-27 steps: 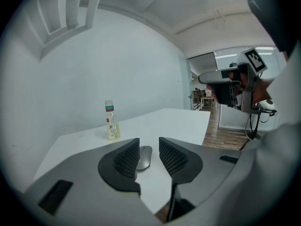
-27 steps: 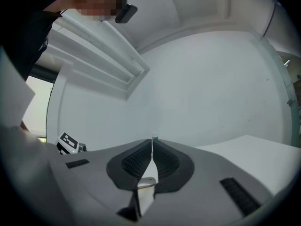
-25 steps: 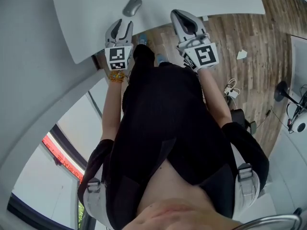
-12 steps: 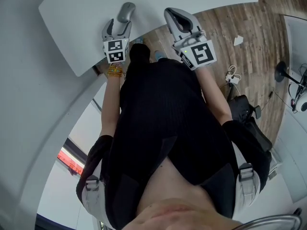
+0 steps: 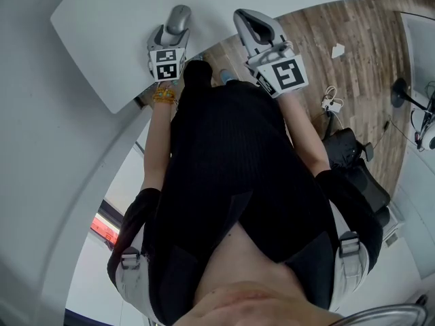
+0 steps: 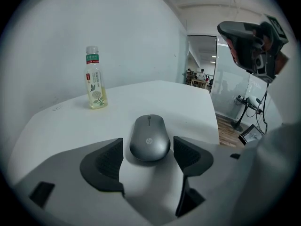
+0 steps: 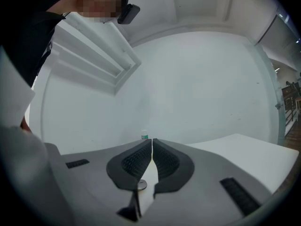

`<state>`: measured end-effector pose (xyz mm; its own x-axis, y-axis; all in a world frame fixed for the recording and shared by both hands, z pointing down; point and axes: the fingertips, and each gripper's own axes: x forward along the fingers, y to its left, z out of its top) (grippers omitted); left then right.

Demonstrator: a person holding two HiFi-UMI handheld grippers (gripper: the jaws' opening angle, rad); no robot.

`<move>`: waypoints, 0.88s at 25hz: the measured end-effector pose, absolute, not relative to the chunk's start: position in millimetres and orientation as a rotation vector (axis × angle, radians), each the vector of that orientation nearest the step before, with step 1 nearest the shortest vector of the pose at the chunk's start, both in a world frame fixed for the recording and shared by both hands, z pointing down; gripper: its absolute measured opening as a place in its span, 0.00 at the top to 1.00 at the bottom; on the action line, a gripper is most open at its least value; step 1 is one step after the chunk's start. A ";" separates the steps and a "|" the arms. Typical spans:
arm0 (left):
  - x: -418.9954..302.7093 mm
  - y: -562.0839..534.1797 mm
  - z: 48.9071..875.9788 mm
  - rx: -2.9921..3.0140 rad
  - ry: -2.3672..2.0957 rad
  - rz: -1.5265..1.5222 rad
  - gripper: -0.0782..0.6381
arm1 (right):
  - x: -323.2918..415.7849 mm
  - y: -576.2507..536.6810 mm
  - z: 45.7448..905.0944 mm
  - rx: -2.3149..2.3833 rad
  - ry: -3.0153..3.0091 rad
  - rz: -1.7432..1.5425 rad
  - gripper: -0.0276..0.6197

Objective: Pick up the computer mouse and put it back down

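Observation:
A grey computer mouse (image 6: 149,138) lies flat on the white table (image 5: 102,19), near its front edge. My left gripper (image 6: 148,146) points down at it, one jaw on each side of the mouse's rear half. The jaws are opening, and narrow gaps show between the pads (image 6: 109,157) and the mouse. In the head view the mouse (image 5: 179,17) sticks out just beyond the left gripper (image 5: 172,34). My right gripper (image 5: 250,20) hangs level to the right, off the table's edge. It is shut, its pads (image 7: 141,160) touching with nothing between them.
A small bottle of yellow drink (image 6: 95,79) stands upright at the table's far left. Right of the table are wooden floor (image 5: 340,19), a cable bundle (image 5: 332,104) and a black chair (image 5: 353,161). A wall runs close behind the table.
My left gripper has come forward and down over the mouse, and its jaws now flank it. The right gripper has stayed where it was.

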<state>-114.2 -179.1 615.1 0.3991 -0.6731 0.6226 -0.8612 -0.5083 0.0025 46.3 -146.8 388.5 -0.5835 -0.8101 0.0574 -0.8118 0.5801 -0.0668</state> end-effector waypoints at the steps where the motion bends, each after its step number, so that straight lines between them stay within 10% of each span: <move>1: -114.1 -179.7 616.0 2.333 -1.324 0.826 0.45 | 47.1 -147.5 389.0 1.429 -2.772 0.137 0.91; 22: -110.9 -182.2 620.0 2.323 -1.315 0.945 0.50 | 52.3 -151.8 393.9 1.441 -2.768 0.164 0.91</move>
<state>-110.9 -182.2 620.0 0.3615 -0.6418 0.6763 -0.8456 -0.5313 -0.0522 52.3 -151.8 393.9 -0.5748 -0.8158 0.0633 -0.8176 0.5694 -0.0853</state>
